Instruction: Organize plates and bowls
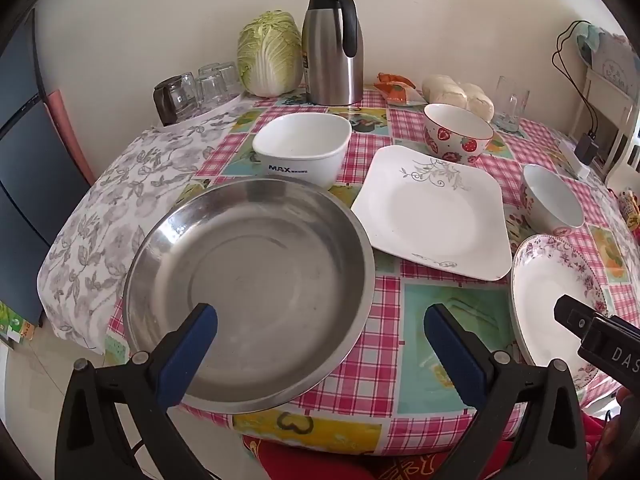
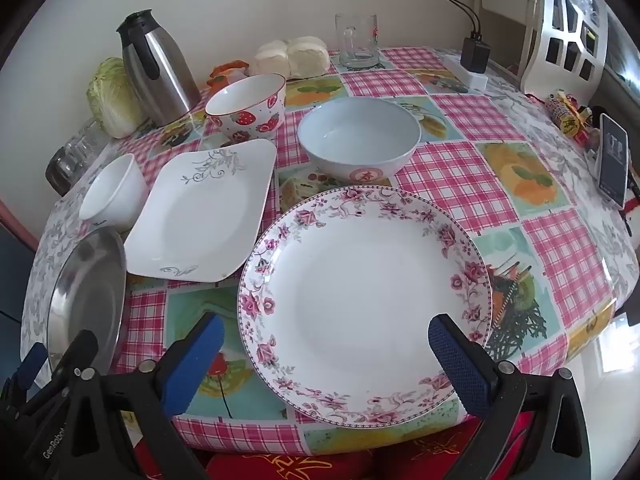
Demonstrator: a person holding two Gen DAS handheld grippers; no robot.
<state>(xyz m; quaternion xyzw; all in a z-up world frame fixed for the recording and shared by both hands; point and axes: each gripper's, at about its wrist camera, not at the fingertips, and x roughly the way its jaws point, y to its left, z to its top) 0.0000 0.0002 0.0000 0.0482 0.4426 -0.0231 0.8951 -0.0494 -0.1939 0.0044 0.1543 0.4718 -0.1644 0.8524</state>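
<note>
Tools both gape wide: left tool [image 1: 320, 340] over steel plate [image 1: 248, 272], right tool [image 2: 326, 354] over floral plate [image 2: 360, 280].

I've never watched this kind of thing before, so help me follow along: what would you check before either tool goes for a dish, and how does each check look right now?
1. Left gripper fingers spread wide, nothing between them: ok.
2. Right gripper fingers spread wide, nothing held: ok.
3. Steel plate is empty: ok.
4. Floral plate is empty: ok.
5. Both of these plates overhang the near edge of the table, so a nudge might tip them: not ok.
6. Square plate has free space around it for stacking: ok.
</note>
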